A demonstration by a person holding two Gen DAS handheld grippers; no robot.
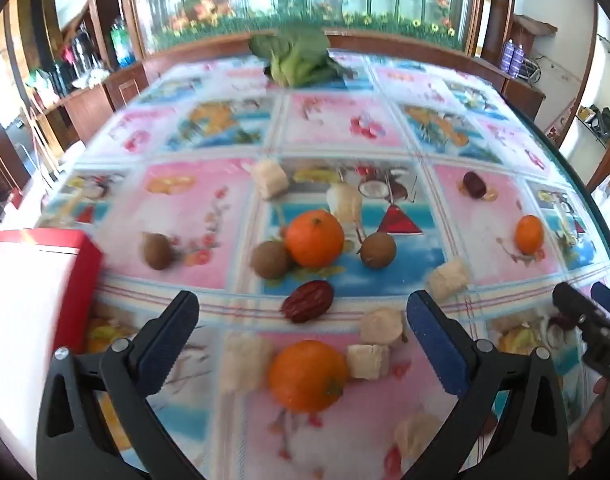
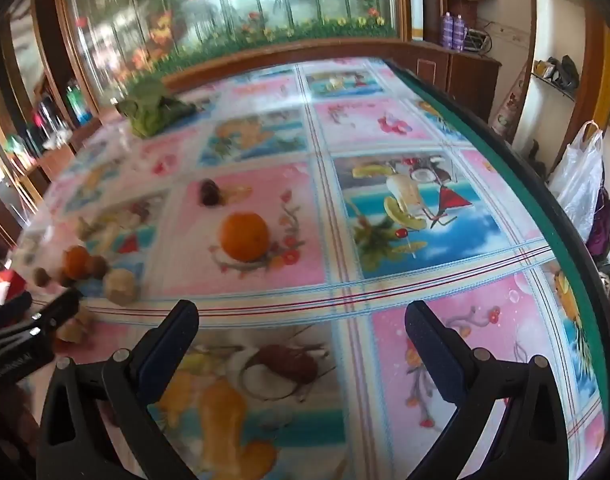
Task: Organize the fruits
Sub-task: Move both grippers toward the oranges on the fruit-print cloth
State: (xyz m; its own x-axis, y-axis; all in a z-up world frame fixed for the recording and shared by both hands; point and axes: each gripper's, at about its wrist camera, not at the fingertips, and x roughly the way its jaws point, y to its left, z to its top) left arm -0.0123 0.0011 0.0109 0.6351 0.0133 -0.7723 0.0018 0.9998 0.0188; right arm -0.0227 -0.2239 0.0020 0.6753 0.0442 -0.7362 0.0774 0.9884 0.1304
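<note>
In the left wrist view my left gripper is open and empty above the table. An orange lies just below it, a red date between the fingertips, and pale fruit chunks beside them. Farther off lie another orange, brown round fruits, a small orange and a dark date. My right gripper is open and empty; it shows at the right edge of the left wrist view. An orange and a dark date lie ahead of it.
A red box stands at the table's left. Leafy greens lie at the far side. The table's green-edged rim curves along the right, with a white plastic bag beyond it. Wooden cabinets with bottles line the room.
</note>
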